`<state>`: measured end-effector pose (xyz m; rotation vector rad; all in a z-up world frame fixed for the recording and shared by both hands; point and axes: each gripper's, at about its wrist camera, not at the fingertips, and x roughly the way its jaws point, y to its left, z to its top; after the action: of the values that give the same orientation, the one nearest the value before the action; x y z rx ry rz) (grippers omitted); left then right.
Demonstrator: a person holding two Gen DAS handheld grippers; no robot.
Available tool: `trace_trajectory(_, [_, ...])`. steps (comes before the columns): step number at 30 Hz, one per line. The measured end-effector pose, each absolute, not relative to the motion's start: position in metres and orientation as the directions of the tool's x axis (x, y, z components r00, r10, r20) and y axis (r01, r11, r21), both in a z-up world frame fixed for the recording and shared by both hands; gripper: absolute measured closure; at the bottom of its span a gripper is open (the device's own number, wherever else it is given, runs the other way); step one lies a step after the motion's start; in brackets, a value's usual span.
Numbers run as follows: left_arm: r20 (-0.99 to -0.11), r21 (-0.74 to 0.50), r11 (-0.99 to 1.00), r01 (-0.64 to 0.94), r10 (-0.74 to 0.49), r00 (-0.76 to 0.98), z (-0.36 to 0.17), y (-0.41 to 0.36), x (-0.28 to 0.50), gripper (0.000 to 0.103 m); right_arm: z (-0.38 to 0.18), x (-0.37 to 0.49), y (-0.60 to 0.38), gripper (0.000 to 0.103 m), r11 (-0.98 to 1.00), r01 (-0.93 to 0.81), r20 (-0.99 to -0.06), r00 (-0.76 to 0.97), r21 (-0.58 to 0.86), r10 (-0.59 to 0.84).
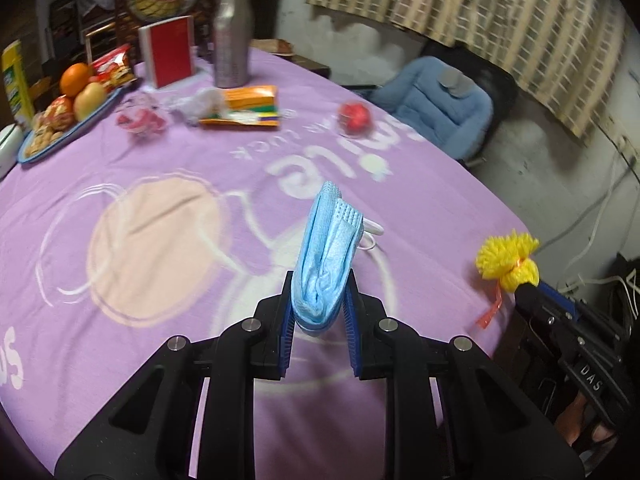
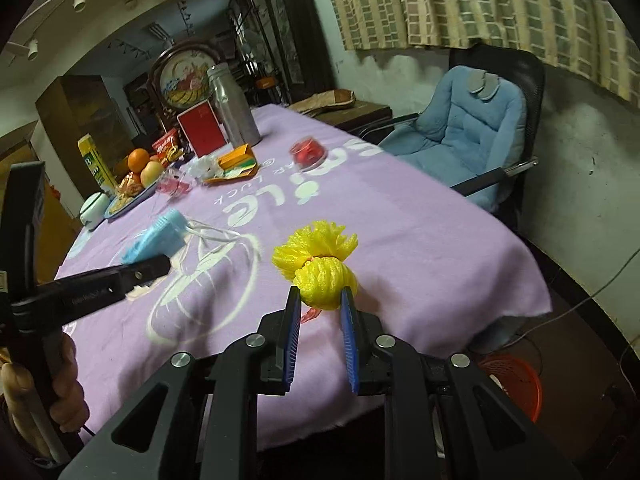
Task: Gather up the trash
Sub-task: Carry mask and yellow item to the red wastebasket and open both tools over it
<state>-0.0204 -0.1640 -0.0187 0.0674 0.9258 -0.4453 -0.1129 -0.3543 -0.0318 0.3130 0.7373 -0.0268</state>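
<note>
My left gripper [image 1: 320,300] is shut on a crumpled blue face mask [image 1: 328,256] and holds it above the purple tablecloth [image 1: 160,184]; the mask also shows in the right wrist view [image 2: 156,240]. My right gripper [image 2: 320,300] is shut on a yellow foam fruit net [image 2: 320,268] with a red ribbon, near the table's right edge; the net also shows in the left wrist view [image 1: 508,260]. A red plastic cup [image 1: 354,116] and crumpled clear wrappers [image 1: 140,116] lie farther back on the table.
A fruit plate [image 1: 60,128], a red box [image 1: 170,52], a metal bottle [image 1: 232,32] and an orange packet [image 1: 248,106] stand at the table's far end. A blue cushioned chair [image 2: 472,120] is at the right. A red basket [image 2: 516,380] sits on the floor.
</note>
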Motion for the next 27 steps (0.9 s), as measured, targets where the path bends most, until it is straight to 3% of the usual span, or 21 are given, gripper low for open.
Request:
trace_trajectory(7, [-0.786, -0.066, 0.848, 0.526, -0.369, 0.496, -0.020, -0.212, -0.050, 0.080, -0.040, -0.147, -0.392, 0.083, 0.932, 0.206, -0.642, 0.766, 0.298, 0.036])
trace_trajectory(14, [-0.800, -0.088, 0.705, 0.704, -0.471, 0.372, -0.031, -0.266, -0.091, 0.080, -0.065, -0.189, -0.446, 0.083, 0.888, 0.338, -0.662, 0.748, 0.312, -0.052])
trace_trajectory(19, [-0.815, -0.085, 0.582, 0.809, -0.508, 0.279, -0.047, -0.315, -0.123, 0.080, -0.102, -0.221, -0.481, 0.083, 0.837, 0.437, -0.707, 0.701, 0.328, -0.089])
trace_trajectory(27, [-0.891, -0.090, 0.450, 0.888, -0.435, 0.130, -0.114, -0.393, -0.148, 0.077, -0.186, -0.246, -0.523, 0.083, 0.754, 0.557, -0.800, 0.595, 0.347, -0.071])
